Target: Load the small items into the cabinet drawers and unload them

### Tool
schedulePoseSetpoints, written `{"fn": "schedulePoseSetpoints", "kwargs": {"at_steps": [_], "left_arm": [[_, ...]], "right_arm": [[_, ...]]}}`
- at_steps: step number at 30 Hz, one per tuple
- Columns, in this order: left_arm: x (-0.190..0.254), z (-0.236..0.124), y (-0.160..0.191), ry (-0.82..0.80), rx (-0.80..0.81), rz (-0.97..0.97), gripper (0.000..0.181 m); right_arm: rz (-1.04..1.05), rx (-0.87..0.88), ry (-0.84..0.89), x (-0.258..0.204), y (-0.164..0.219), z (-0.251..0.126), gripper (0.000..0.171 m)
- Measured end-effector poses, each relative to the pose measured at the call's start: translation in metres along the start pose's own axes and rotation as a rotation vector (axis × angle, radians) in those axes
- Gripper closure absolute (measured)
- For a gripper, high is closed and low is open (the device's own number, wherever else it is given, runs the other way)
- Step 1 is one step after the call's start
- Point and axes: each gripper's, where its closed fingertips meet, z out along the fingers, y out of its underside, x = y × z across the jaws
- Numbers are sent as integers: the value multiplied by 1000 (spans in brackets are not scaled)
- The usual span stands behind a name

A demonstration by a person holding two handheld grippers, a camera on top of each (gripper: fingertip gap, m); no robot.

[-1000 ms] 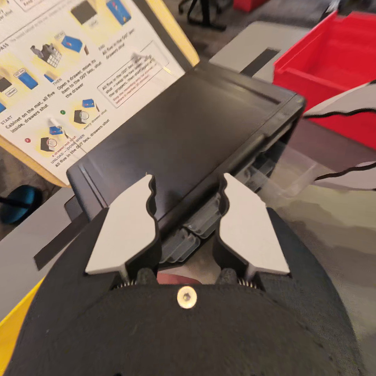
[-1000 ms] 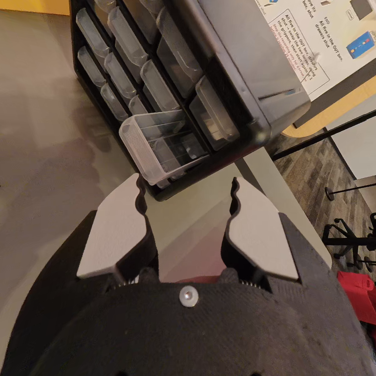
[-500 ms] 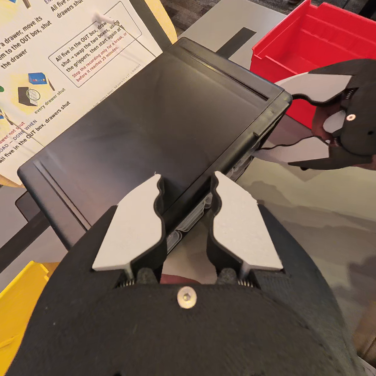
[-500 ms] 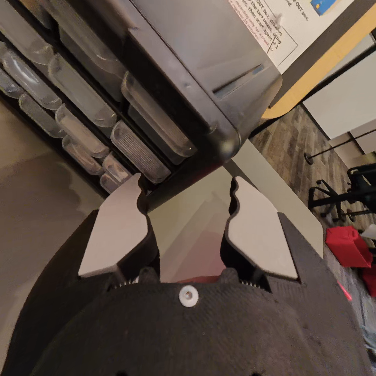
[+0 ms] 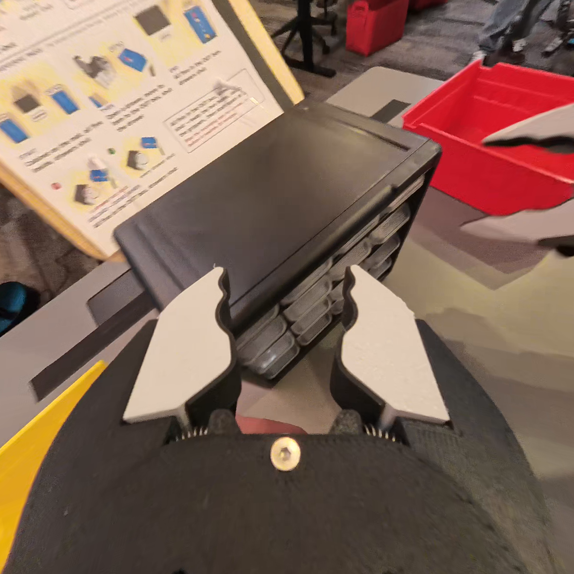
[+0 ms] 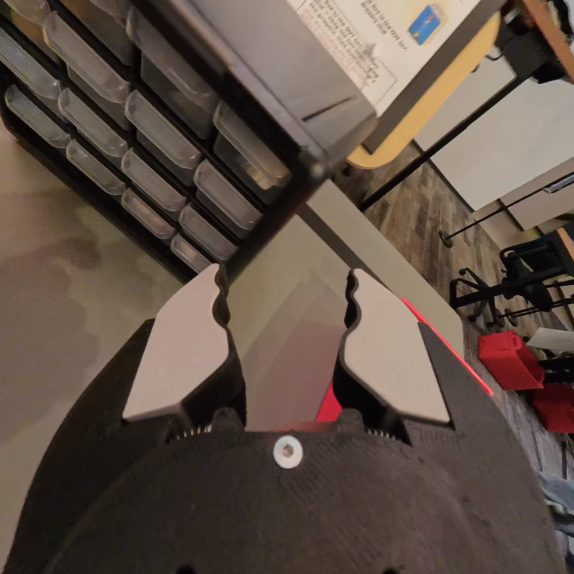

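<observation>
Yellow bin (image 5: 34, 413) edge sits at far left on the surface (image 5: 484, 351), beside an instruction board (image 5: 130, 108) propped behind the cabinet (image 5: 273, 198). Left tongs (image 5: 285, 273) hover wide and empty above the cabinet's top front edge. All clear drawers (image 6: 161, 136) appear pushed in; no small items are discernible through them. Right tongs (image 6: 285, 273) stand wide and empty, just off the cabinet's right lower corner, over bare surface. Red bin (image 5: 497, 139) lies at right. Risk: the light cabinet could slide or tip if a drawer is tugged unbraced; motion blur suggests quick movement, so a jaw could clip a neighbouring handle.
</observation>
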Motion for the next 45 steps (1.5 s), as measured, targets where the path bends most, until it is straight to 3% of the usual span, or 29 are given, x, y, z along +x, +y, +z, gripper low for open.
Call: {"fn": "schedulePoseSetpoints", "kwargs": {"at_steps": [4, 8, 11, 16, 21, 27, 29, 31, 37, 38, 42, 45], "left_arm": [[-35, -38, 43, -103, -45, -35, 112], [-85, -83, 99, -227, -88, -126, 111], [-125, -120, 142, -335, -93, -210, 122], [-165, -156, 231, -465, -223, -337, 110], [-180, -169, 277, -511, -283, -416, 107], [-194, -174, 295, -581, -286, -409, 116], [-197, -179, 293, -605, -279, -419, 110], [-205, -192, 290, -665, -247, -409, 110], [-206, -182, 320, -569, -292, -522, 114], [-206, -176, 322, -539, -270, -544, 120], [-203, -166, 336, -454, -263, -597, 162], [-205, -169, 341, -472, -319, -505, 175]], "right_arm": [[55, -3, 44, 33, 16, -40, 103], [115, -91, 131, 84, 61, -75, 106], [170, -179, 208, 127, 114, -101, 126], [361, -355, 310, 178, 219, -137, 106], [459, -503, 331, 191, 296, -150, 111], [575, -538, 194, 177, 332, -132, 117], [624, -527, 132, 168, 336, -122, 118], [633, -525, 133, 168, 340, -118, 127], [638, -525, 102, 162, 344, -111, 155], [647, -519, 85, 159, 343, -109, 163], [669, -497, 89, 158, 343, -108, 164], [676, -488, 76, 156, 342, -108, 166]]}}
